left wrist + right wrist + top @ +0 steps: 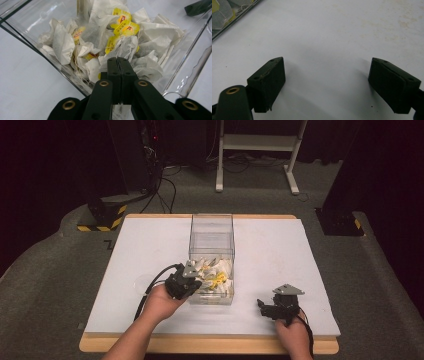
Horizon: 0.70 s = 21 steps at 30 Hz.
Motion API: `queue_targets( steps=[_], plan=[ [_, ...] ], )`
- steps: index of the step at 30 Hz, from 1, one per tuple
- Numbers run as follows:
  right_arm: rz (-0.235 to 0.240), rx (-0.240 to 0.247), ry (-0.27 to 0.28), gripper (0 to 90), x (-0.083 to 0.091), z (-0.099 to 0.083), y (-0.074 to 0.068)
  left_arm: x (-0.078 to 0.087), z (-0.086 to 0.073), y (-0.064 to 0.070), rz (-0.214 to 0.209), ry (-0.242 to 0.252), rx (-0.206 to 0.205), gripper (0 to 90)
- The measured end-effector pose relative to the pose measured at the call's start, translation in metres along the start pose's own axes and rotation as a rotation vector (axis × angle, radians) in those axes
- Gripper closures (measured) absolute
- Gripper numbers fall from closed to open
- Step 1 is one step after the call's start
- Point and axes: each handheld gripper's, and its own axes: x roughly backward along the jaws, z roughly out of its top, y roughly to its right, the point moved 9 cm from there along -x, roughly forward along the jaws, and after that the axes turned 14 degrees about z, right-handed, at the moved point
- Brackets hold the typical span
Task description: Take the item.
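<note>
A clear plastic box (212,237) stands mid-table, its near half heaped with white tea bags (216,279) carrying yellow tags. My left gripper (192,282) sits at the box's near left corner, reaching in over the rim. In the left gripper view its jaws are pressed together, tips (119,61) in the pile of tea bags (125,47), with a frayed bit of white paper (121,110) caught between them. My right gripper (261,305) rests low over the bare table to the right of the box, jaws wide apart (328,63) and nothing between them.
The white table top (280,250) ends at a wooden front edge (210,345). The box's corner (227,20) lies to the upper left in the right gripper view. A faint clear disc (142,282) lies left of the left hand. Beyond the table are cables and a white stand (257,142).
</note>
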Motion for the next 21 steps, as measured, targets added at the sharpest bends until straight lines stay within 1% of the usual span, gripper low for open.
queue_targets(
  steps=[1,2,3,4,5,6,7,8,10,13,14,15,16,17,20,21],
  plan=[
    [0.000,0.000,0.000,14.1,0.000,0.000,0.000,0.001,0.000,-0.001,0.003,0.012,0.009,89.3],
    [0.000,0.000,0.000,14.1,0.000,0.000,0.000,0.001,0.000,-0.001,0.003,0.012,0.009,89.4],
    [0.000,0.000,0.000,14.1,0.000,0.000,0.000,0.002,0.000,-0.002,0.003,0.026,0.022,89.5],
    [0.000,0.000,0.000,14.1,0.000,0.000,0.000,0.002,0.000,-0.002,0.003,0.026,0.022,89.5],
    [0.000,0.000,0.000,14.1,0.000,0.000,0.000,0.004,0.000,-0.004,0.000,0.042,0.032,89.5],
    [0.000,0.000,0.000,14.1,0.000,0.000,0.000,0.004,0.000,-0.004,0.000,0.042,0.032,89.5],
    [0.000,0.000,0.000,14.1,0.000,0.000,0.000,0.006,0.000,-0.005,-0.002,0.060,0.046,89.5],
    [0.000,0.000,0.000,14.1,0.000,0.000,0.000,0.006,0.000,-0.005,-0.002,0.060,0.046,89.5],
    [0.000,0.000,0.000,14.1,0.000,0.000,0.000,0.007,0.000,-0.006,-0.001,0.074,0.061,89.5],
    [0.000,0.000,0.000,14.1,0.000,0.000,0.000,0.008,0.000,-0.007,-0.001,0.096,0.073,89.5],
    [0.000,0.000,0.000,14.1,0.000,0.000,0.000,0.009,0.000,-0.007,-0.006,0.100,0.077,89.5],
    [0.000,0.000,0.000,14.1,0.000,0.000,0.000,0.010,0.000,-0.008,-0.011,0.115,0.090,89.5],
    [0.000,0.000,0.000,14.1,0.000,0.000,0.000,0.010,0.000,-0.008,-0.011,0.115,0.090,89.5],
    [0.000,0.000,0.000,14.1,0.000,0.000,0.000,0.010,0.000,-0.008,-0.013,0.121,0.099,89.5],
    [0.000,0.000,0.000,14.1,0.000,0.000,0.000,0.013,0.000,-0.009,-0.008,0.138,0.105,89.6],
    [0.000,0.000,0.000,14.1,0.000,0.000,0.000,0.013,0.001,-0.009,-0.006,0.149,0.115,89.6]
  ],
)
